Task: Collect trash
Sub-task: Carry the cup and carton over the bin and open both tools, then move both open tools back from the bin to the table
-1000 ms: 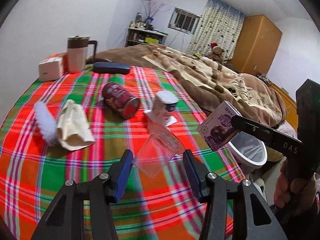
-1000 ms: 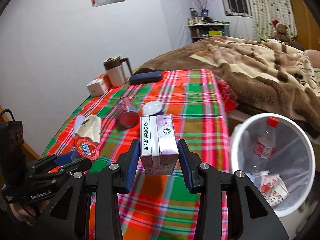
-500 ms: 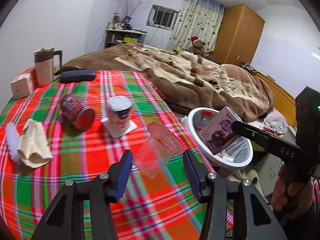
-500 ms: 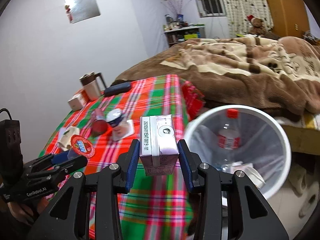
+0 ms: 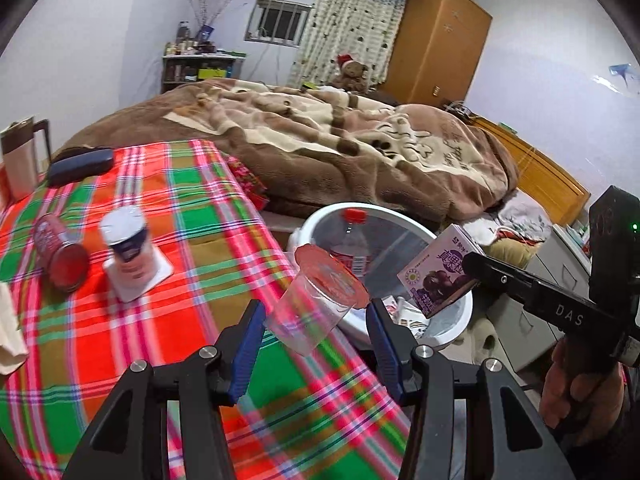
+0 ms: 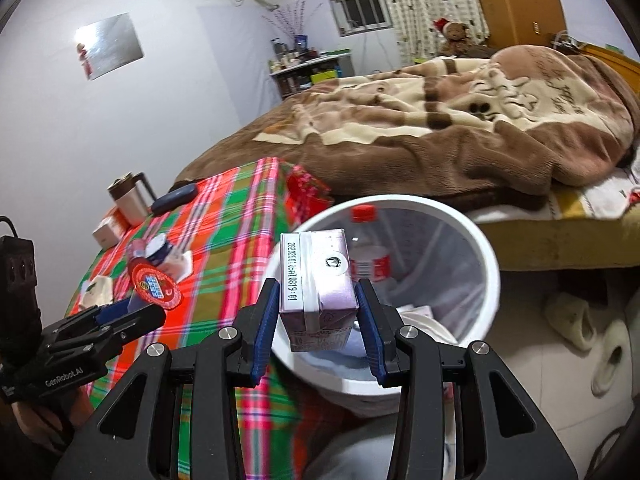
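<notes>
Right gripper: blue pads pinch a purple drink carton on its two side faces. Carton upright, date code and foil straw hole on top facing the camera. It hangs over the near rim of the white trash bin, which stands on the floor just right of the table. From the left wrist view the same carton shows its grape print and sits above the bin's right side.

Inside the bin: a clear plastic bottle with red cap and red label, leaning toward the far wall; crumpled white and printed wrappers at the bottom.

Left gripper: fingers clamped on a clear plastic cup with a red foil lid, cup tilted, lid toward the far right. Cup is held above the right edge of the plaid tablecloth, close to the bin's left rim. In the right wrist view only the red printed lid is plain, above the left gripper's black fingers.

On the cloth, left part: red can lying on its side, open end toward the camera; white yogurt cup standing on a white square of paper, just right of the can. Far left edge: steel mug with dark handle, dark glasses case beside it. Crumpled cream tissue at the near left.

Beyond the table: bed with brown-and-cream blanket; teddy bear in a red hat at its far end.
</notes>
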The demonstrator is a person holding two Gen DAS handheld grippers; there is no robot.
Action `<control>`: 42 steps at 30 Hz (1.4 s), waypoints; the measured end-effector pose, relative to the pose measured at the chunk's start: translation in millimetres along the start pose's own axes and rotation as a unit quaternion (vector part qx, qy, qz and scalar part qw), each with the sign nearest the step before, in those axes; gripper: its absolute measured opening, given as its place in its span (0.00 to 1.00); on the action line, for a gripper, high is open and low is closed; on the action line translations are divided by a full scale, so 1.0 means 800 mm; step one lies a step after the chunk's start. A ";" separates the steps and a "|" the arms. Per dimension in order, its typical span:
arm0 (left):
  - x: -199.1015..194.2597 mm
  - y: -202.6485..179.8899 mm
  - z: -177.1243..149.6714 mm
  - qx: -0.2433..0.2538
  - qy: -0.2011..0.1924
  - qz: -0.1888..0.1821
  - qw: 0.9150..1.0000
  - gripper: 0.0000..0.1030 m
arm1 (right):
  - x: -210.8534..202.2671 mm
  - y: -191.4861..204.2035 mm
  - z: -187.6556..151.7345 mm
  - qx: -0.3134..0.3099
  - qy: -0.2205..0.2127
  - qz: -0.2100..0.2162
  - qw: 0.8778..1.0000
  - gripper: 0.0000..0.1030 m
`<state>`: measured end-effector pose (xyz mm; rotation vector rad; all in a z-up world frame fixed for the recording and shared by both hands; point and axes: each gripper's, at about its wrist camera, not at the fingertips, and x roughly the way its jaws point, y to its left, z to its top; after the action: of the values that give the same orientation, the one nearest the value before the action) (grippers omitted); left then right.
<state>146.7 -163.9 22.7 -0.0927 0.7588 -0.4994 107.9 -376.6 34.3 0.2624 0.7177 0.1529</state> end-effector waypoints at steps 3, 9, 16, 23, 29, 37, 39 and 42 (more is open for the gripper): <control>0.014 -0.008 0.005 0.006 0.005 -0.007 1.000 0.51 | 0.001 -0.010 -0.001 0.006 0.002 -0.007 1.000 0.39; 0.044 -0.026 0.009 0.021 0.022 -0.024 0.999 0.51 | 0.006 -0.026 -0.005 0.017 0.011 -0.016 1.000 0.39; 0.083 -0.043 0.006 0.034 0.048 -0.038 0.998 0.51 | 0.009 -0.044 -0.009 0.028 0.023 -0.024 0.999 0.39; 0.116 -0.051 0.003 0.040 0.075 -0.051 0.995 0.51 | 0.018 -0.059 -0.011 0.040 0.043 -0.033 0.998 0.39; 0.121 -0.049 0.007 0.035 0.065 -0.049 0.996 0.58 | 0.020 -0.062 -0.012 0.043 0.046 -0.030 0.998 0.40; 0.104 -0.042 0.011 0.027 0.050 -0.046 0.997 0.58 | 0.013 -0.059 -0.009 0.039 0.035 -0.029 0.998 0.53; 0.098 -0.039 0.010 0.023 0.049 -0.044 0.998 0.58 | 0.011 -0.056 -0.009 0.036 0.033 -0.028 0.998 0.53; 0.087 -0.032 0.007 0.017 0.044 -0.037 0.998 0.58 | 0.009 -0.047 -0.009 0.027 0.033 -0.026 0.999 0.53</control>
<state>183.7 -219.3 -10.9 -0.0684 0.8340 -0.5897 110.3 -409.8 13.6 0.2916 0.7941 0.0939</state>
